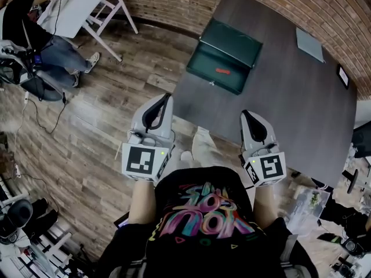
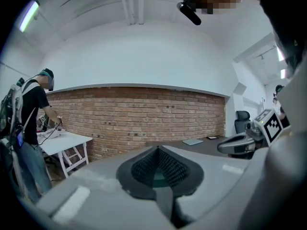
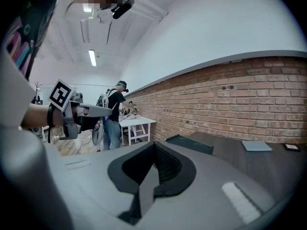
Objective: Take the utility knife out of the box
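An open dark green box [image 1: 223,57] stands at the near left corner of the dark grey table [image 1: 290,97], its lid tipped back. A red utility knife [image 1: 223,71] lies inside it. My left gripper [image 1: 168,96] hovers over the wooden floor just short of the table's edge, shut and empty, its pads pressed together [image 2: 157,148]. My right gripper [image 1: 244,113] hangs over the table's near edge, also shut with nothing in it [image 3: 153,145]. Both are well short of the box. The right gripper view shows the box [image 3: 189,144] side-on ahead.
A flat grey pad [image 1: 310,44] and a small dark device [image 1: 343,76] lie at the table's far side by the brick wall [image 1: 191,2]. A white trestle table [image 1: 87,4] and a person [image 1: 35,33] are at the far left. Clutter sits on the floor at right.
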